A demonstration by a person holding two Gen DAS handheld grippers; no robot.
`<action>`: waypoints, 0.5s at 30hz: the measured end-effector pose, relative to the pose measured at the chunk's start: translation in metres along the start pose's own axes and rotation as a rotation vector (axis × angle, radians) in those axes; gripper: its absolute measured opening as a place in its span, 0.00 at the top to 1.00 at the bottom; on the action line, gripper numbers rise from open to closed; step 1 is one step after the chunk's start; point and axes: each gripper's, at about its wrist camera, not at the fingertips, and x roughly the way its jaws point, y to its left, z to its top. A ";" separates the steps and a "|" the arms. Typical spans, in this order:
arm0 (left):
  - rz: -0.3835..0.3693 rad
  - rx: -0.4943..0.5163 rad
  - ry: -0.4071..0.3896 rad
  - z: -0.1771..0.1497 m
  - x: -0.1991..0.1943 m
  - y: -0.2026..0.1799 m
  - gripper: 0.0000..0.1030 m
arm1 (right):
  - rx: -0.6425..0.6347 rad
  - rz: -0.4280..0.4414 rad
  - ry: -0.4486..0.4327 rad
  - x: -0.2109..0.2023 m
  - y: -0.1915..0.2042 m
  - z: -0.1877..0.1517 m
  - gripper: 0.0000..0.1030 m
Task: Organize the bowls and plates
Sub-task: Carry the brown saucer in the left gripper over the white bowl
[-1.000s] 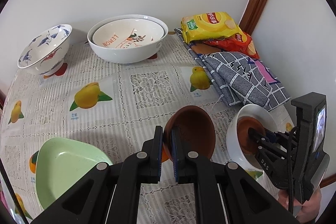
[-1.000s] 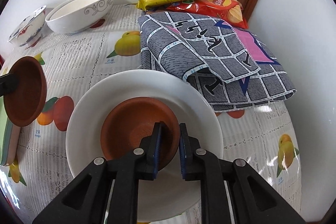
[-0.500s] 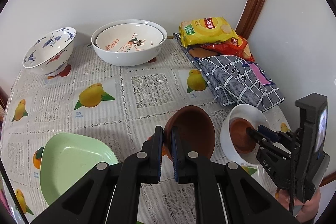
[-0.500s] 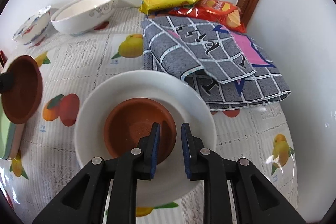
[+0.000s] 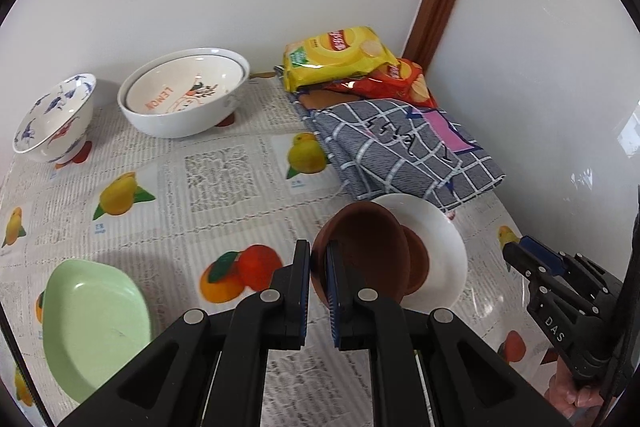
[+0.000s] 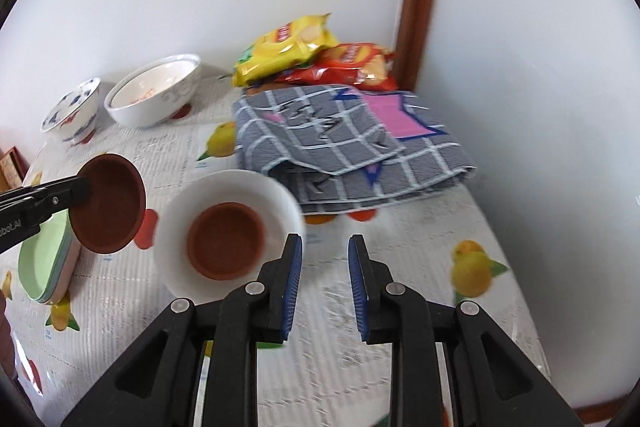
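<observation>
Pinching brown dish rim, left tool; right tool opening, nothing between pads.

Left gripper: matte black plastic, two angular linkage arms with round silver pivot screws, fingers faced with ribbed blue pads. Right gripper: same black body, silver screws and blue ribbed pads; white lettering "DAS" on its side in the left wrist view.

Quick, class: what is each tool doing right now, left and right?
Left tool: shut on the rim of a brown dish.
Right tool: jaws opening, nothing between them.
</observation>
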 end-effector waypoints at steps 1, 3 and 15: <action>-0.007 0.002 0.004 0.000 0.003 -0.004 0.92 | 0.008 -0.007 -0.001 -0.001 -0.006 -0.002 0.77; -0.021 0.009 0.014 0.002 0.009 -0.014 0.92 | 0.018 -0.020 0.000 -0.004 -0.019 -0.009 0.77; -0.022 0.004 0.071 0.001 0.046 -0.040 0.92 | 0.073 -0.068 0.019 -0.008 -0.058 -0.035 0.77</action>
